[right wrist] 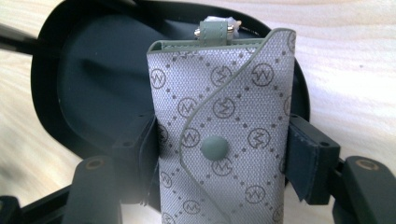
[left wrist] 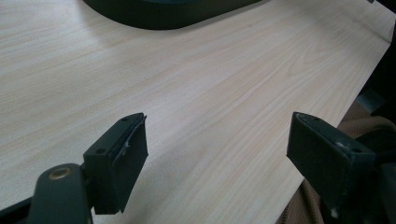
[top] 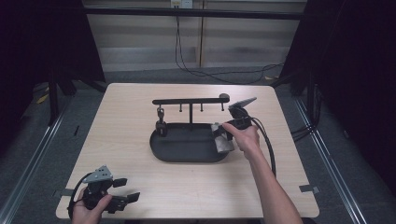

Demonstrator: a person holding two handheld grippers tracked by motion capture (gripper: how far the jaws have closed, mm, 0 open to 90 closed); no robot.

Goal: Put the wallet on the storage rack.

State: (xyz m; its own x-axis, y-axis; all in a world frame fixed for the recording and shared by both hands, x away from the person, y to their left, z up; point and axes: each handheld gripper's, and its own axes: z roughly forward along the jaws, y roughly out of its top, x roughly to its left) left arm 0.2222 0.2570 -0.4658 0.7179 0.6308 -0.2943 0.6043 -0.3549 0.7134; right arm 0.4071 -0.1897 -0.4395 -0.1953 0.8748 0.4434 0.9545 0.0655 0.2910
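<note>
A grey patterned key pouch [right wrist: 219,135] with a green snap button sits between both pads of my right gripper [right wrist: 219,158], which is shut on it. In the high view the pouch [top: 222,138] hangs over the right end of a black oval tray [top: 187,151], held by my right gripper [top: 231,128]. A black T-shaped hanger stand [top: 190,101] rises from the tray's back, with a dark key item [top: 161,122] hanging at its left hook. My left gripper [top: 126,190] rests at the table's front left corner, jaws wide apart [left wrist: 217,154] with nothing between them.
The wooden table [top: 121,121] has bare surface left of the tray. Its front edge lies close to my left gripper. The tray's dark rim [left wrist: 154,16] shows at the top of the left gripper view. Cables lie on the floor behind the table.
</note>
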